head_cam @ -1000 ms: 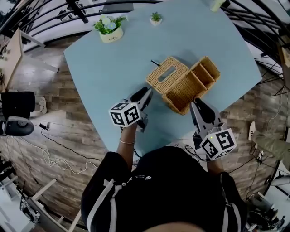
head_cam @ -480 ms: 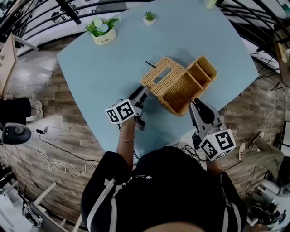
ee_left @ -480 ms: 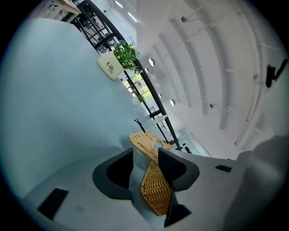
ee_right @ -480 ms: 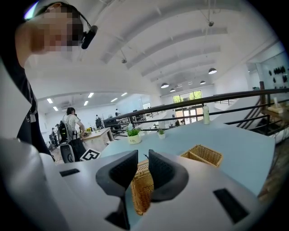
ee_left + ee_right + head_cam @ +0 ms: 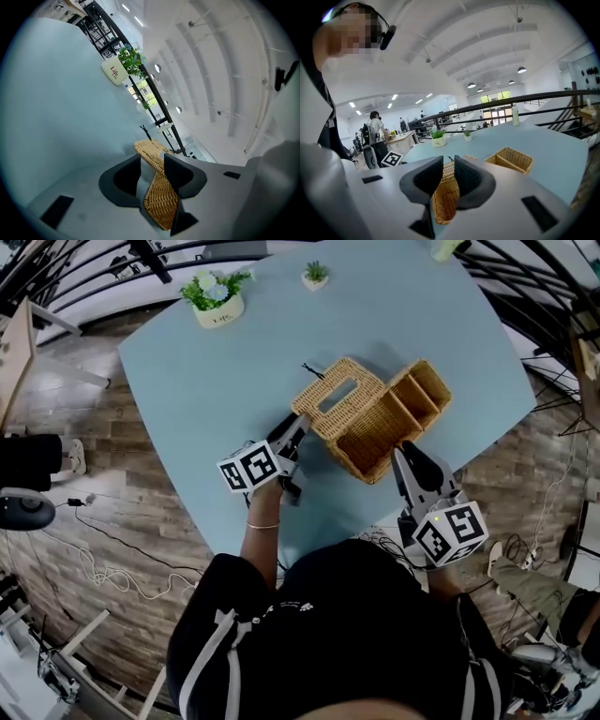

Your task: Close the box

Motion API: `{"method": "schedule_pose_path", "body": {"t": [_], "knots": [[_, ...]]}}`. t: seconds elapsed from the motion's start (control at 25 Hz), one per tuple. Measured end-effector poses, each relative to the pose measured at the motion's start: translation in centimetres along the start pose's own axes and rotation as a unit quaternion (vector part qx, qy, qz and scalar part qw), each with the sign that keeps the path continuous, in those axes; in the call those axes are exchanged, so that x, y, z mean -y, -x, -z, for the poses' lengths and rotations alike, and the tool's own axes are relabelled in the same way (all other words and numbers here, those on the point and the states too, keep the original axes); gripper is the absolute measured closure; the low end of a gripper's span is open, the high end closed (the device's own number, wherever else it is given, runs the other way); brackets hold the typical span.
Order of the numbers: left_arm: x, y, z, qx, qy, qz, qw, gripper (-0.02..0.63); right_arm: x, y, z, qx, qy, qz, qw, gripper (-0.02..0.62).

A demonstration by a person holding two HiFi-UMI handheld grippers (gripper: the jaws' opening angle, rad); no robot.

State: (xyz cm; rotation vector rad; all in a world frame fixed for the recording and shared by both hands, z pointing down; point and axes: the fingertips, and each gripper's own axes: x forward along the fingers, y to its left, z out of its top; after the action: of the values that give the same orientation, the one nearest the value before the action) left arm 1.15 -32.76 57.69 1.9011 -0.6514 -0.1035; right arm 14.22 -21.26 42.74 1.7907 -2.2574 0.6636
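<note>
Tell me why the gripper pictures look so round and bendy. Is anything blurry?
Left gripper view: a wide lens, so corners go dark and the table bulges like a ball. Right gripper view: the railing bows, the wicker box looks big up close; only the added mosaic patch is blurry. Head view: even light, table edges curve slightly.

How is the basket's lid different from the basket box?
The tan woven wicker lid is shallow with one long slot in it; the tan woven wicker box is deeper and split into compartments. The lid lies open beside the box, whose top is uncovered. Both are the same tan weave and touch along one edge.
</note>
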Motion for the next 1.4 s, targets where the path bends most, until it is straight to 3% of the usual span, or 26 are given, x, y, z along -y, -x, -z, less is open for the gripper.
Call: {"method": "schedule_pose_path", "body": {"t": [0.4,0.76,1.4], "knots": [[2.0,0.7,-1.5,0.043,-0.046,-0.019,0.9978,0.457,2.4,0.0,-1.0,0.003,0.007,-0.023,1.0,0.523],[6.8,2.1,-2.8,0.098,-0.109,-0.013,0.9891,0.462,3.6,0.3,-1.8,0.008,0.004,-0.08,0.997,0.523],[12.8,3.7,-1.3,0.107,-0.236,-0.018,0.9657,0.463,4.1,2.2,-1.1,0.011,-0.005,-0.127,0.992,0.523]]}}
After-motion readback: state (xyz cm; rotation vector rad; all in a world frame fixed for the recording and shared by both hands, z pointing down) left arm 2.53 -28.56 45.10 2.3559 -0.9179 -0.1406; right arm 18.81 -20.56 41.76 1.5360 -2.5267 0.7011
